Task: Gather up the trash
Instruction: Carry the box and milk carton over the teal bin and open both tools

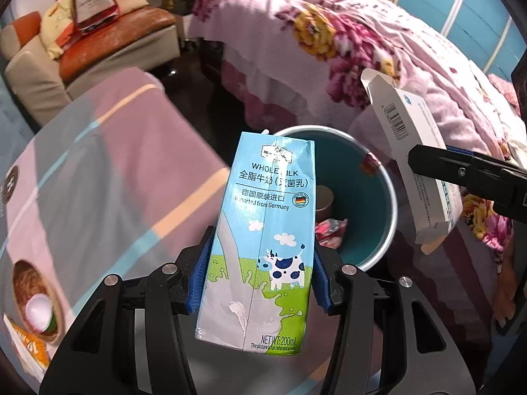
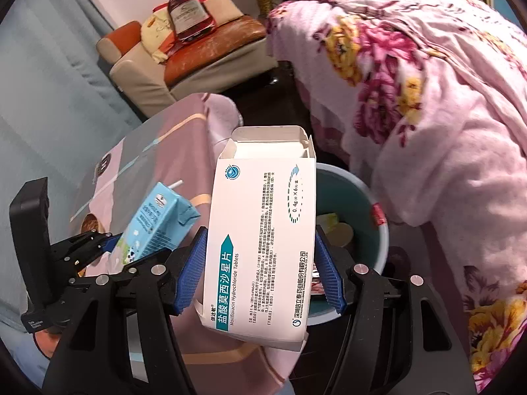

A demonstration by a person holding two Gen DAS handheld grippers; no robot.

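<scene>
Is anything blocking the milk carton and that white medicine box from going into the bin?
Nothing visible. The bin is open-topped with no lid, and both the milk carton and medicine box hang near its mouth.

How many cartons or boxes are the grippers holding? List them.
2: the milk carton clamped in the left gripper, and the open tablet box in the right gripper. None seems hidden.

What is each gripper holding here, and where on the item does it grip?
Left gripper clamps the milk carton across its lower side walls. Right gripper clamps the open tablet box across its long side edges, near mid-length.
</scene>
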